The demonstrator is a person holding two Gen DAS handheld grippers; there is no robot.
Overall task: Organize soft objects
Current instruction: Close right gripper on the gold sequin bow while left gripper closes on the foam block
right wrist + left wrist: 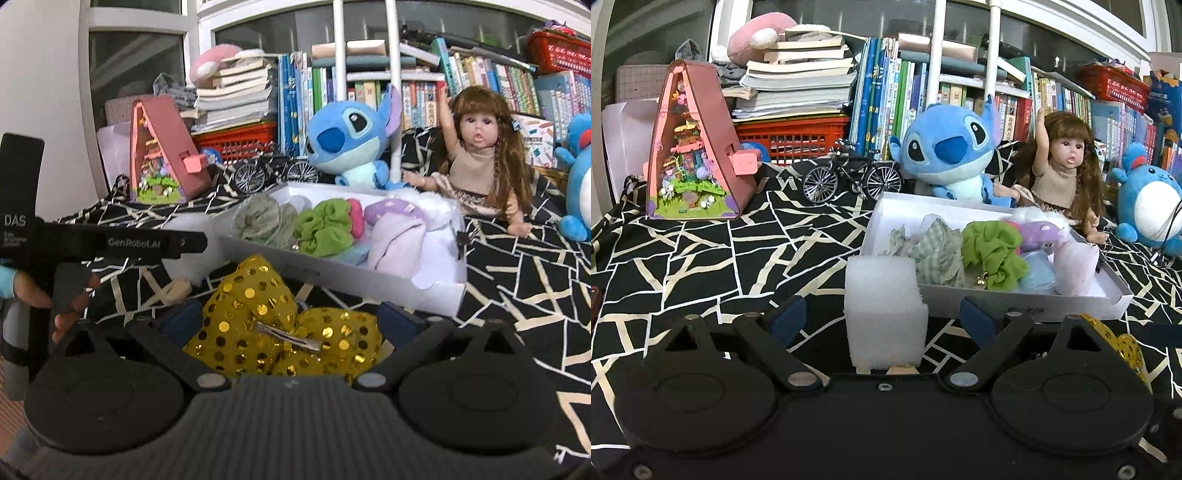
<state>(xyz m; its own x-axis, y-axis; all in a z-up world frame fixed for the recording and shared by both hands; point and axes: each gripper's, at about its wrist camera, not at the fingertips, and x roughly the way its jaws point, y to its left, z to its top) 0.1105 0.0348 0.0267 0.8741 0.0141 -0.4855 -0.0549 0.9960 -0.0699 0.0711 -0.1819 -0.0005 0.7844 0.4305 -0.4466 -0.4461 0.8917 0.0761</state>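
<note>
A white foam block (884, 314) stands on the black-and-white cloth between the fingers of my left gripper (882, 318). The jaws are wide and the blue pads (788, 318) stay clear of the block's sides. A gold sequin bow (258, 332) with a metal hair clip lies between the fingers of my right gripper (290, 320), which is open, with the pads close to the bow's ends. Just beyond both grippers is a white box (1015, 306) (332, 273). It holds a green scrunchie (993, 254) (325, 229), a checked one and other soft pieces.
Behind the box sit a blue plush (945, 155), a doll (1060, 173) and a round blue plush (1152, 206). A model bicycle (853, 177) and a pink triangular toy house (694, 147) stand to the left. Books and a red crate (790, 140) line the back.
</note>
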